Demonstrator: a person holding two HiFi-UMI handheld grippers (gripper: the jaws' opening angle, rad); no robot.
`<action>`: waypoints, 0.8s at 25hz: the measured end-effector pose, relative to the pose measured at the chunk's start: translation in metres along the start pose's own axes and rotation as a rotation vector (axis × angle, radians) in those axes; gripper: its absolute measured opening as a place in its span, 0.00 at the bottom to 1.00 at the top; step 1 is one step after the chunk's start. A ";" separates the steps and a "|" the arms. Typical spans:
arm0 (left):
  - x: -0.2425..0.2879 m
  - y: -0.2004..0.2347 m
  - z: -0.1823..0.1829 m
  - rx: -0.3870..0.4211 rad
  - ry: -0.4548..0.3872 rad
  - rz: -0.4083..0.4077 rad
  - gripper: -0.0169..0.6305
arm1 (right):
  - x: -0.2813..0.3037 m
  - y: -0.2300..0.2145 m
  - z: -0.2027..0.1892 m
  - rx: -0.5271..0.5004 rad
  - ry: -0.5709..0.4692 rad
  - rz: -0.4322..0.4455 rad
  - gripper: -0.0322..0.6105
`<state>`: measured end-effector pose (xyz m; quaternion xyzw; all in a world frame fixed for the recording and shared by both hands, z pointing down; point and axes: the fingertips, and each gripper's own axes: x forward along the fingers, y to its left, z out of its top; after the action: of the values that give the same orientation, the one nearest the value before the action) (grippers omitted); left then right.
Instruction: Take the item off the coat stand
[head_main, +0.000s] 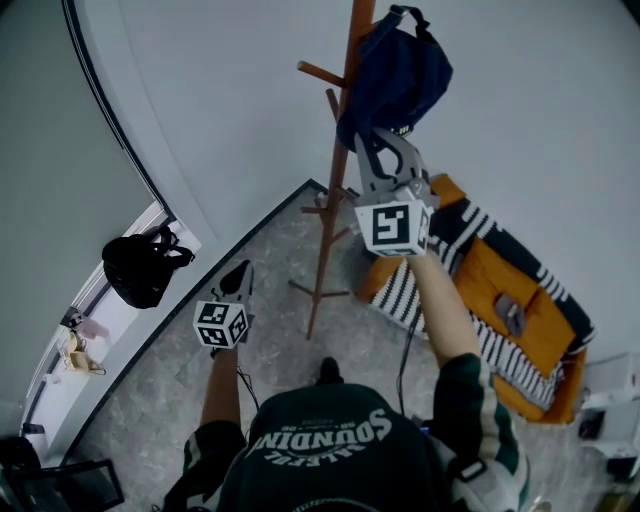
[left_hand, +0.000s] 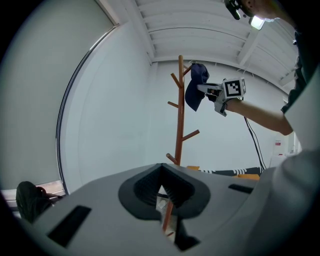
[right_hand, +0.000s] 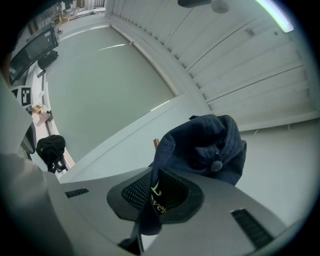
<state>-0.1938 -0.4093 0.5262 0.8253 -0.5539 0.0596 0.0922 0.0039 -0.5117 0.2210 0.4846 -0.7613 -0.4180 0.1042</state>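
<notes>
A dark navy cap hangs at the top of the brown wooden coat stand. My right gripper is raised to it and is shut on the cap's brim. In the right gripper view the brim runs down between the jaws, with yellow stitching showing, and the cap's crown bulges above. A tip of the stand peeks out behind the cap. My left gripper hangs low to the left of the stand, shut and empty. From the left gripper view, the cap and stand are ahead.
A black bag lies on the window ledge at the left. An orange and striped cushion lies on the floor right of the stand. The stand's feet spread on the grey floor near the wall corner.
</notes>
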 end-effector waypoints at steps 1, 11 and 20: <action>0.000 -0.001 0.000 0.002 0.000 -0.003 0.03 | -0.003 -0.002 0.002 0.000 -0.002 -0.006 0.10; -0.010 -0.019 -0.006 0.025 0.005 -0.051 0.03 | -0.038 0.007 0.004 0.020 0.025 -0.012 0.10; -0.038 -0.044 -0.025 0.049 0.025 -0.111 0.03 | -0.091 0.043 -0.002 0.045 0.097 0.004 0.10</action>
<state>-0.1679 -0.3532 0.5388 0.8559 -0.5046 0.0780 0.0820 0.0233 -0.4293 0.2763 0.5050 -0.7656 -0.3766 0.1308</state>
